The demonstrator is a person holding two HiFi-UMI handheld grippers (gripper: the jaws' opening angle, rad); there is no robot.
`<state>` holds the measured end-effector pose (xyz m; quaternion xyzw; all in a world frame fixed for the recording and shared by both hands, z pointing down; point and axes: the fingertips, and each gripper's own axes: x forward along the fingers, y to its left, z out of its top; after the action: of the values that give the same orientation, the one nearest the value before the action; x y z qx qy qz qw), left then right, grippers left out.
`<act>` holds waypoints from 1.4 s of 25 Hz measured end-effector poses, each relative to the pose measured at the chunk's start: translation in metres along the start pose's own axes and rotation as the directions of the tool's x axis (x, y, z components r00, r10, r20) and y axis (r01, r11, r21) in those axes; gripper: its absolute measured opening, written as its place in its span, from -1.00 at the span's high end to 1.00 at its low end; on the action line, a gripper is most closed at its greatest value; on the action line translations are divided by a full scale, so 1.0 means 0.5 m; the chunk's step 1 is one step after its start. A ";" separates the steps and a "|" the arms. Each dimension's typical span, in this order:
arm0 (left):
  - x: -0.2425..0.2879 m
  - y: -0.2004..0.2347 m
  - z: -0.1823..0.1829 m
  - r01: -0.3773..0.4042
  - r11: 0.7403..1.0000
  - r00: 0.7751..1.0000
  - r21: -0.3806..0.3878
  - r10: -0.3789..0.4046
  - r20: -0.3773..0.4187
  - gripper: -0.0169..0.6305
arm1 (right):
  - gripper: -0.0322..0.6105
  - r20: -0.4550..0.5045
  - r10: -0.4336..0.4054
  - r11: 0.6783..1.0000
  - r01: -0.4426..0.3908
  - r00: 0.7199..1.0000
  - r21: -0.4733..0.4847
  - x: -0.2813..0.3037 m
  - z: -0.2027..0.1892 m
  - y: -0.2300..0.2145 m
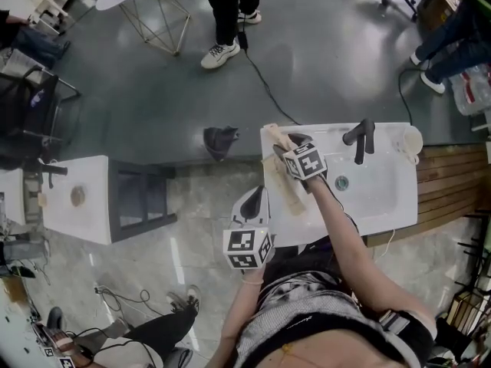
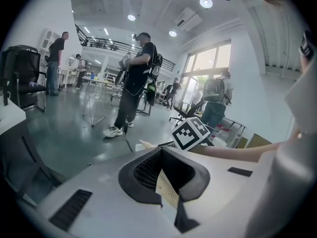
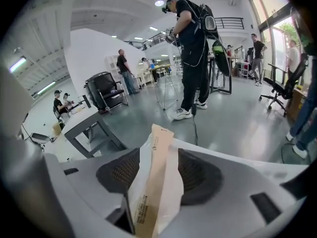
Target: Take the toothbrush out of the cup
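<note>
A toothbrush in a long beige-and-white paper pack (image 1: 288, 181) lies slantwise on the left rim of the white sink (image 1: 383, 205). My right gripper (image 1: 282, 150) hovers over the pack's far end. In the right gripper view the pack (image 3: 148, 202) stands up between the two black pads, which are spread wide and do not press on it. A white cup (image 1: 412, 142) sits at the sink's back right corner, far from both grippers. My left gripper (image 1: 252, 199) hangs off the sink's front left corner, jaws apart; a small beige slip (image 2: 167, 192) shows low in its gap.
A black faucet (image 1: 359, 138) rises behind the basin's drain (image 1: 342, 182). Wooden slats (image 1: 453, 179) lie right of the sink. A dark cloth (image 1: 220, 141) and a cable lie on the grey floor beyond. A white table (image 1: 80, 221) stands left. A person (image 1: 227, 6) stands farther off.
</note>
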<state>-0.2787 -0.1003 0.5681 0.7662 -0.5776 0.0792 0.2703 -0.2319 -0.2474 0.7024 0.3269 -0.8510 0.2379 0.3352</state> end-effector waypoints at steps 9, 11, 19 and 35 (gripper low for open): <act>0.001 -0.020 0.006 0.012 1.000 1.000 0.014 -0.012 0.010 0.95 | 0.05 0.071 -0.001 1.000 0.001 0.997 0.006 -0.049 0.029 0.004; 0.000 -0.025 0.009 0.015 1.000 1.000 0.018 -0.016 0.014 0.95 | 0.05 0.080 -0.008 1.000 0.008 0.997 0.001 -0.058 0.034 0.004; -0.006 -0.039 0.012 0.024 0.999 0.999 0.028 -0.024 0.024 0.95 | 0.06 0.096 0.006 1.000 -0.005 0.995 -0.006 -0.084 0.039 0.017; -0.018 -0.051 0.021 0.025 0.999 0.999 0.047 -0.027 0.046 0.95 | 0.60 0.189 0.038 0.999 -0.030 0.981 -0.041 -0.164 0.060 0.060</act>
<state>-0.2598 -0.0933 0.5471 0.7814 -0.5716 0.0712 0.2401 -0.2198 -0.2135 0.6176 0.3271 -0.8889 0.1950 0.2545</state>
